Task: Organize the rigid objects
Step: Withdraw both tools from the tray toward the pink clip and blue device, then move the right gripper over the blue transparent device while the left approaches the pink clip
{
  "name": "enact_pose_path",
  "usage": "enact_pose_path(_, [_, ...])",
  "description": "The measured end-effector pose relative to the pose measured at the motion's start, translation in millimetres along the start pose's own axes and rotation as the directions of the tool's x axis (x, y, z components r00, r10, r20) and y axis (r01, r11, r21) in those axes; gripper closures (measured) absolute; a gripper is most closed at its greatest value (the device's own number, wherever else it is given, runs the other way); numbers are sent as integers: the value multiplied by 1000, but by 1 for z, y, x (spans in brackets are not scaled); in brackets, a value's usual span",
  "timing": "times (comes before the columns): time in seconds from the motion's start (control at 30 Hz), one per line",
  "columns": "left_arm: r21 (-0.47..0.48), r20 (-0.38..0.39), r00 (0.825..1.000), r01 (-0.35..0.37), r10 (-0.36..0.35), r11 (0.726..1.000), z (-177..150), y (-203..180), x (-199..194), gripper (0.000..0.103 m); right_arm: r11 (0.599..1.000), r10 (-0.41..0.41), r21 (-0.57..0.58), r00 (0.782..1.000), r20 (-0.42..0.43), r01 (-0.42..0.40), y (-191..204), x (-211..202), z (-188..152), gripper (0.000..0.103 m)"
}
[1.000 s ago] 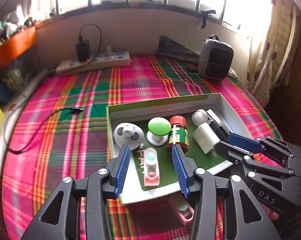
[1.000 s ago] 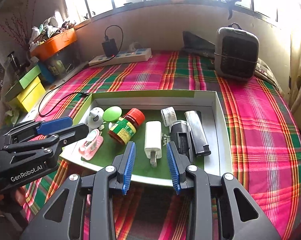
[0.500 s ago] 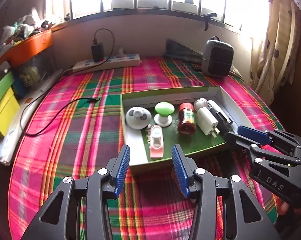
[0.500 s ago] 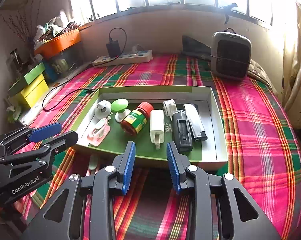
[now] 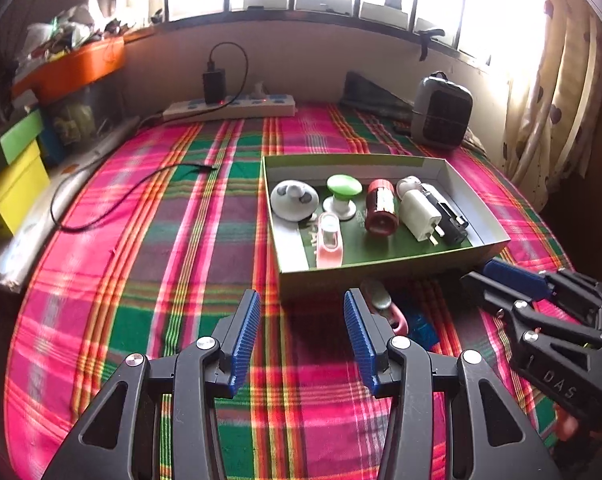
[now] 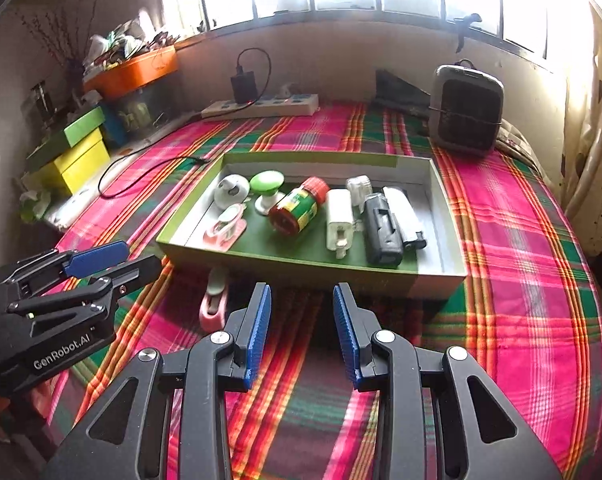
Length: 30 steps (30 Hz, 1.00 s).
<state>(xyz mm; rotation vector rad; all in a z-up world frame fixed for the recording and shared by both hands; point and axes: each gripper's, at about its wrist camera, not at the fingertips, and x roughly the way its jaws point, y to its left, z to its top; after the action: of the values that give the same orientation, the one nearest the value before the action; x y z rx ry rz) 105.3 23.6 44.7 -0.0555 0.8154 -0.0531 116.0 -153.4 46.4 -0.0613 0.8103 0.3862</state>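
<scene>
1. Both grippers had drawn back from the box (image 5: 385,272); the left gripper (image 5: 299,320) and right gripper (image 6: 301,316) hung over the plaid cloth (image 5: 161,240), jaws apart and empty.
2. Just before the box wall lay a pink clip (image 6: 213,304), nearest the jaws.
3. Only the right view showed the white lighter (image 6: 401,212) beside the black case (image 6: 381,228).
4. Inside the box lay a red-capped bottle (image 5: 381,208), tipped on its side, and a white plug (image 5: 419,212).

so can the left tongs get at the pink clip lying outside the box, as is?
Probably yes. The pink clip lies on the plaid cloth just ahead of the left tongs, in front of the box; the tongs are open and empty, nothing between.
</scene>
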Motion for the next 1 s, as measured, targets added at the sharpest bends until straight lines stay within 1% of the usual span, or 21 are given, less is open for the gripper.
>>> enact_pose_path(0.17, [-66, -14, 996, 83, -85, 994, -11, 17, 3, 60, 1000, 4, -20, 1000, -26, -5, 9, 6, -8, 69])
enact_pose_path(0.27, [-67, -25, 997, 77, -79, 995, -16, 20, 3, 60, 1000, 11, -20, 999, -35, -12, 13, 8, -11, 69])
enact_pose_path(0.37, [-66, -24, 994, 103, -104, 993, -18, 21, 1, 60, 999, 17, -26, 999, -44, -18, 16, 9, -14, 69])
enact_pose_path(0.57, [-71, -42, 992, 115, -118, 991, -23, 23, 4, 60, 999, 19, -50, 997, -80, -23, 24, 18, -19, 69])
enact_pose_path(0.67, [-81, -45, 992, 117, -121, 990, -25, 25, 5, 60, 998, 29, -54, 996, -83, -33, 26, 20, -19, 68])
enact_pose_path(0.7, [-84, -44, 992, 118, -122, 990, -24, 26, 5, 60, 998, 29, -53, 996, -83, -34, 26, 20, -18, 67])
enact_pose_path(0.8, [-87, -45, 991, 121, -125, 989, -25, 27, 5, 60, 998, 34, -51, 995, -93, -39, 28, 24, -17, 44])
enact_pose_path(0.87, [-88, -49, 991, 124, -128, 988, -25, 27, 7, 60, 997, 42, -53, 994, -99, -48, 29, 27, -16, 44])
enact_pose_path(1.0, [-90, -51, 990, 128, -133, 988, -24, 27, 7, 60, 998, 22, -63, 994, -110, -29, 32, 32, -15, 44])
